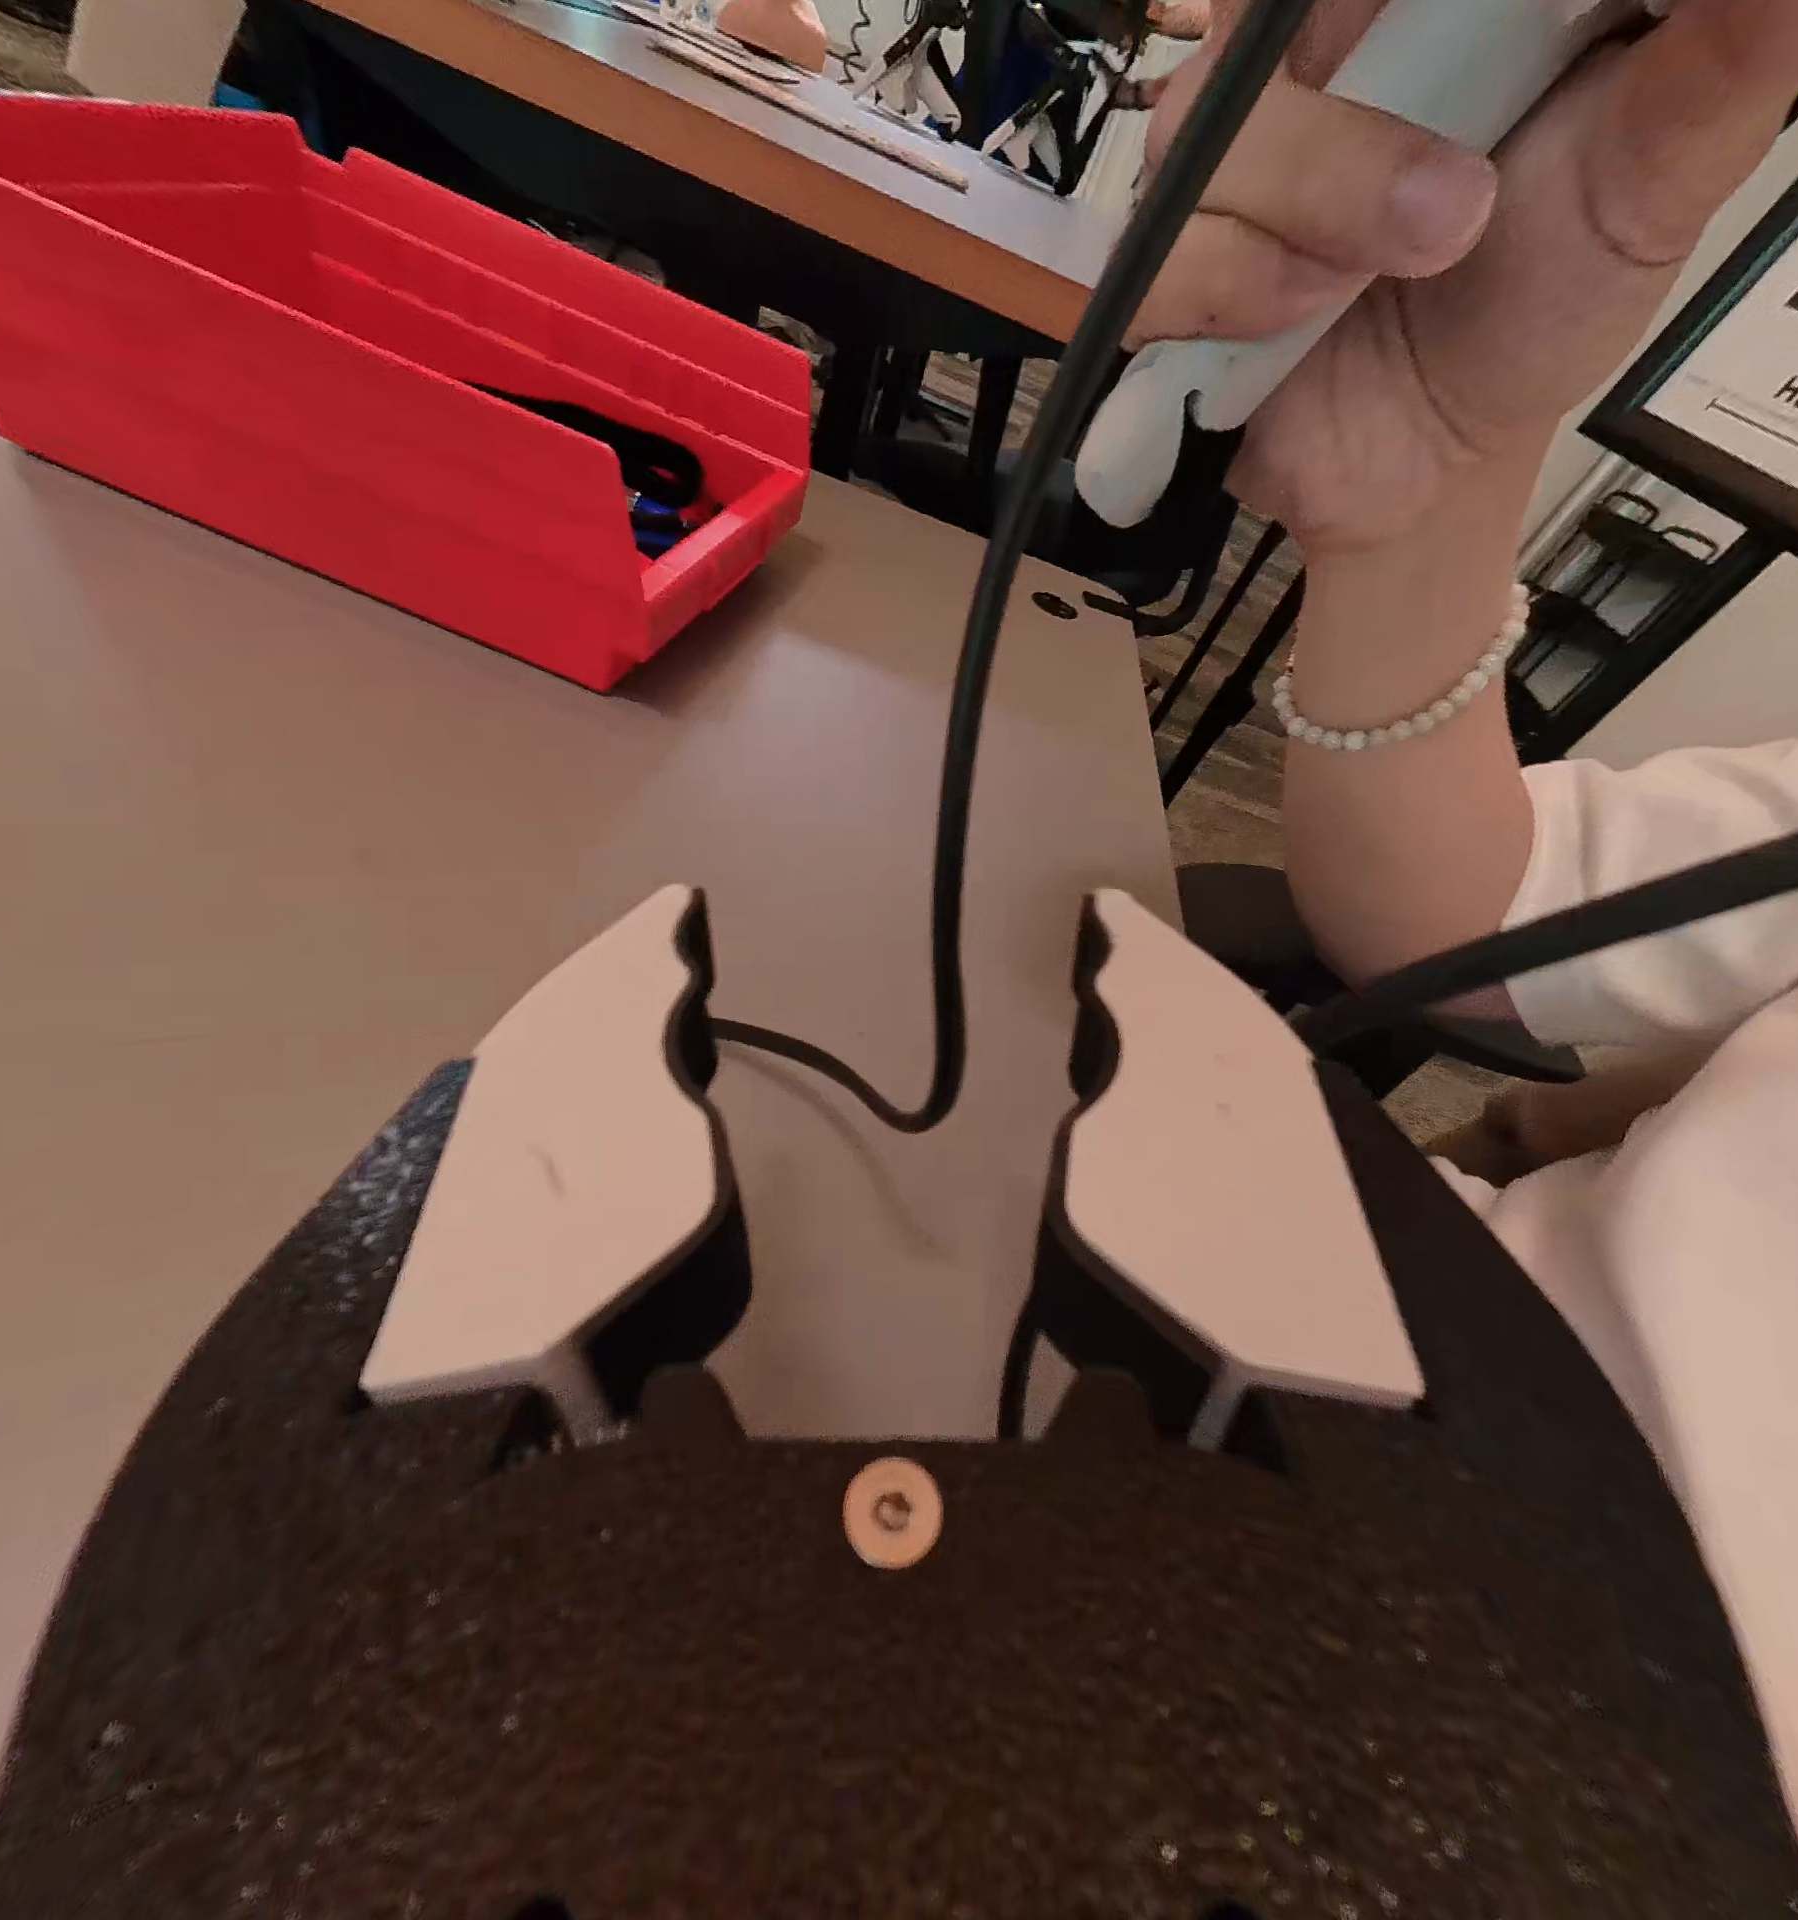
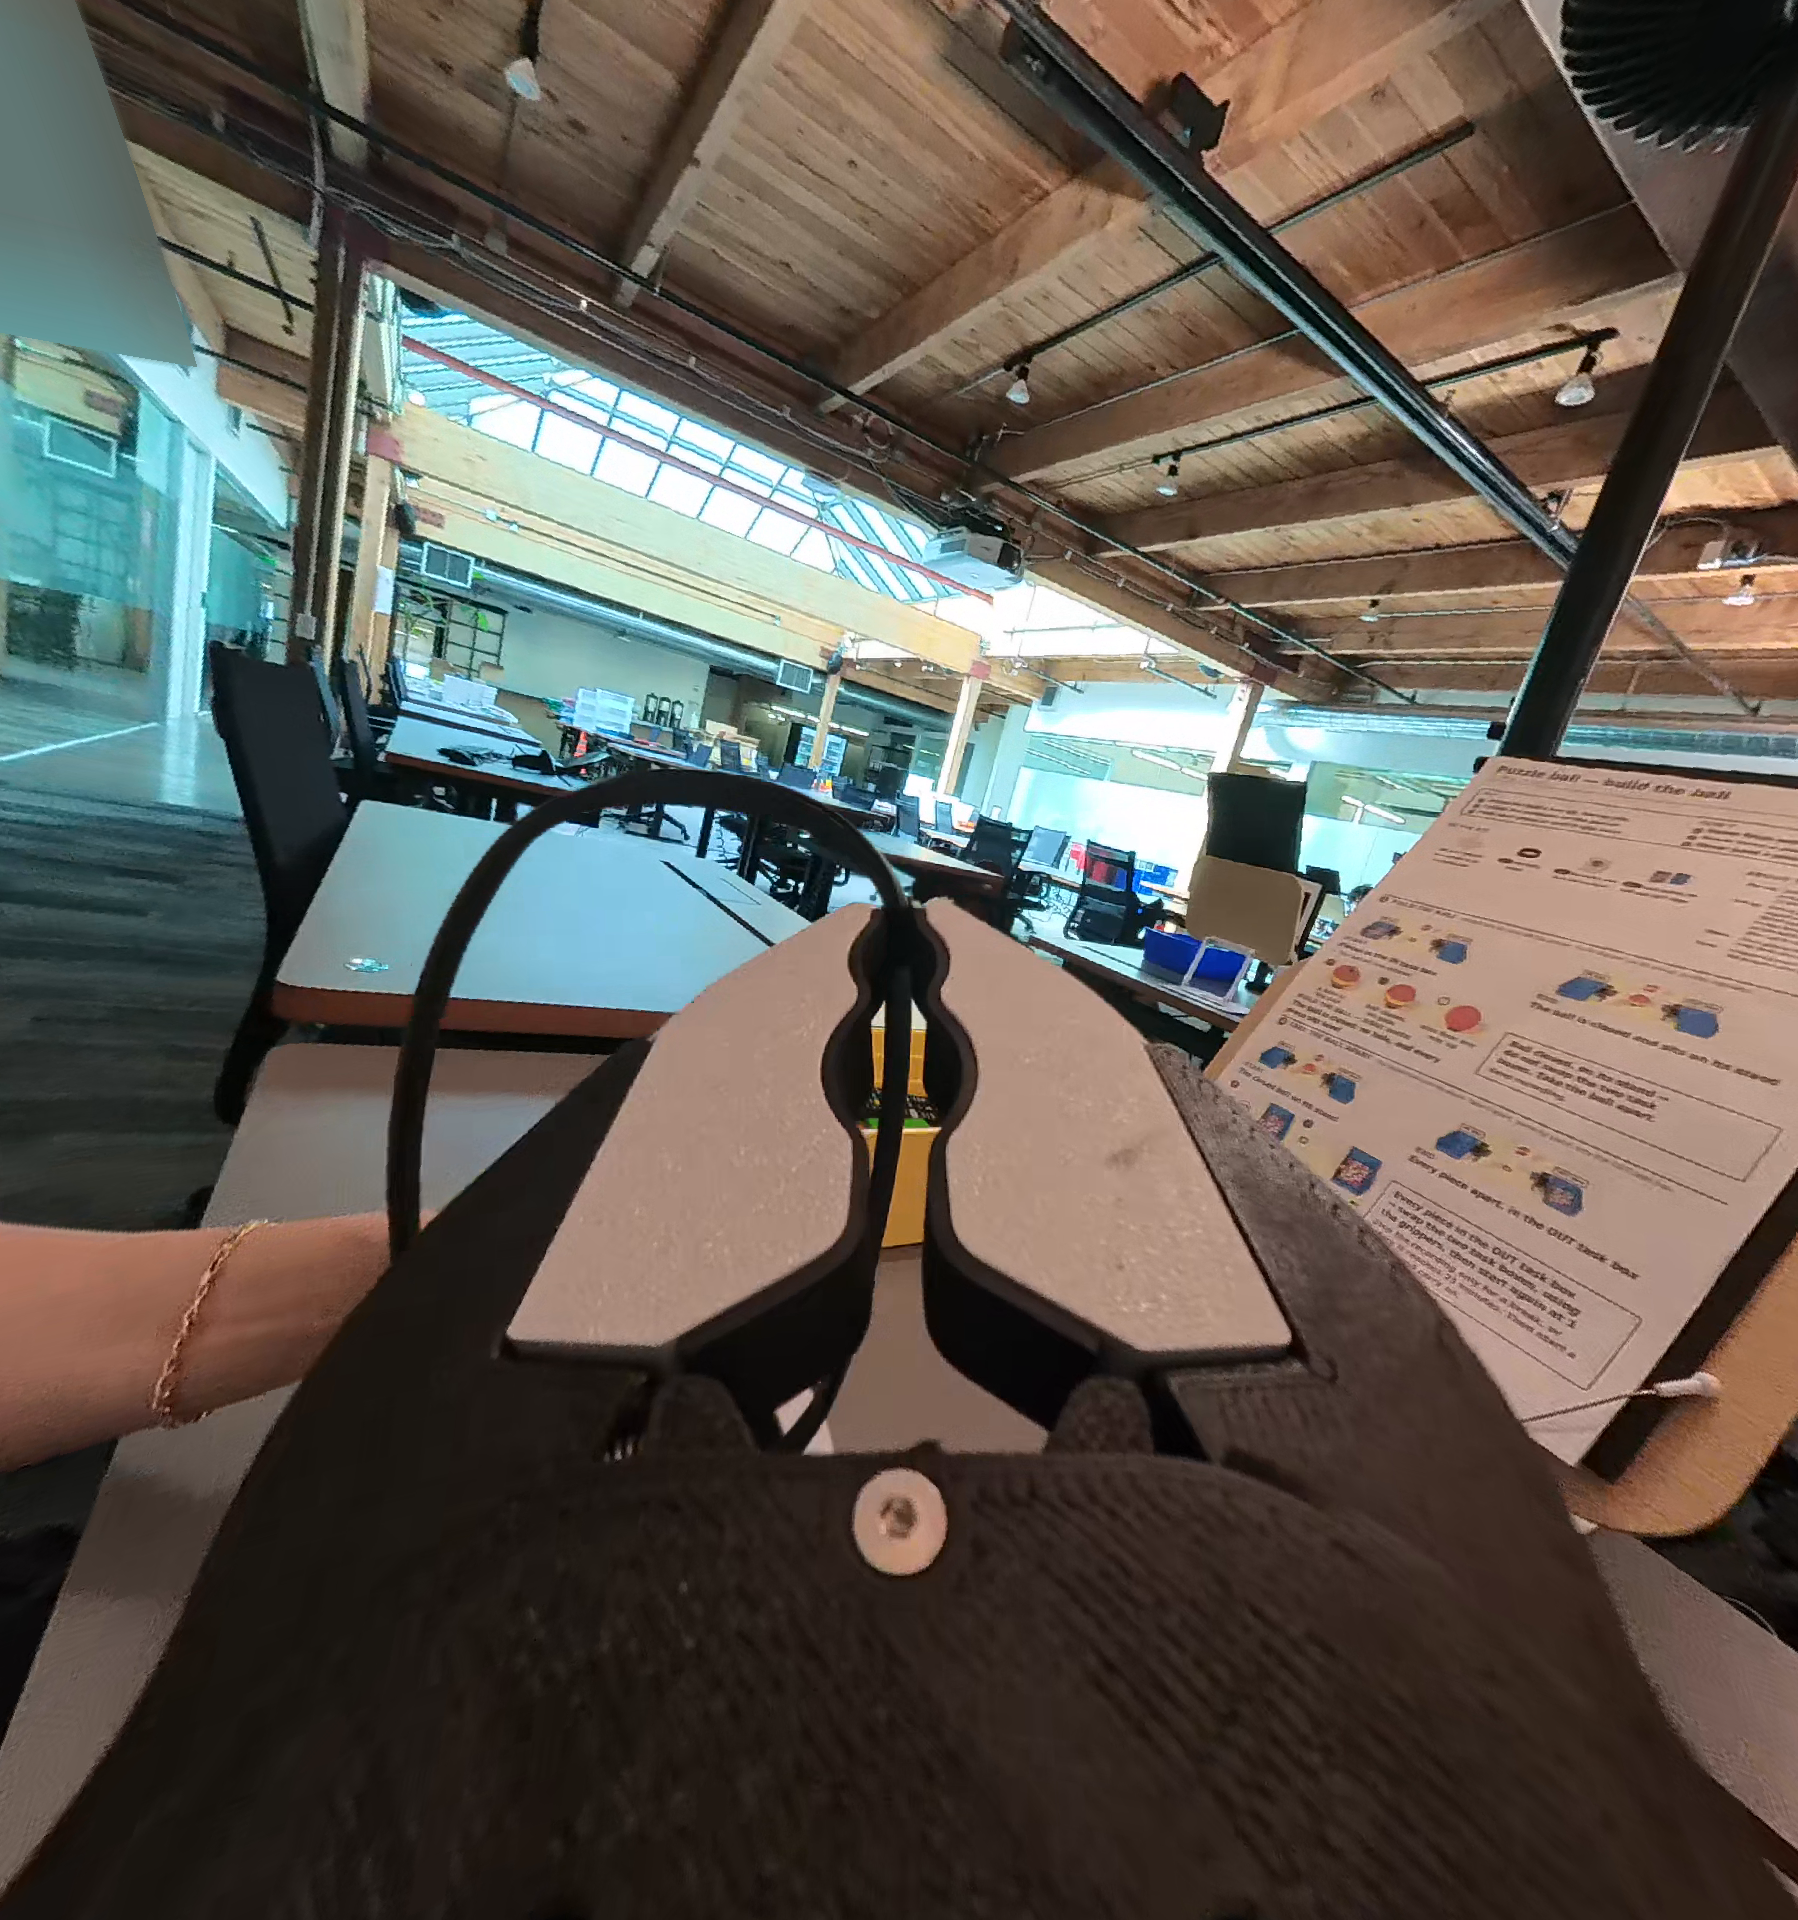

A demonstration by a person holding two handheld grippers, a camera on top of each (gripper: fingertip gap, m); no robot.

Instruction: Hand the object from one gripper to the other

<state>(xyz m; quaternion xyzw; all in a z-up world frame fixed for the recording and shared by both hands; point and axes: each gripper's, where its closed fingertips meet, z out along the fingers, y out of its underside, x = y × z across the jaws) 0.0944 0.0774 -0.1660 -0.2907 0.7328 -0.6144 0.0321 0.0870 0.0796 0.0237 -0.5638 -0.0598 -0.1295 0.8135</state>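
Right wrist view: black cord [image 2: 890,1039] pinched between closed jaws.

Black cord [image 1: 962,727] runs off the top edge — red bin's [image 1: 355,416] contents unclear.

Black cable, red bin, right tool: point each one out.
Black cable [image 1: 962,727], left wrist view, its hanging stretch.
Red bin [image 1: 282,416], left wrist view, its near side wall.
Right tool [image 2: 900,925], right wrist view, between its fingertips.

Bin [image 1: 355,395] on table [image 1: 251,883], left of cable [image 1: 962,727]
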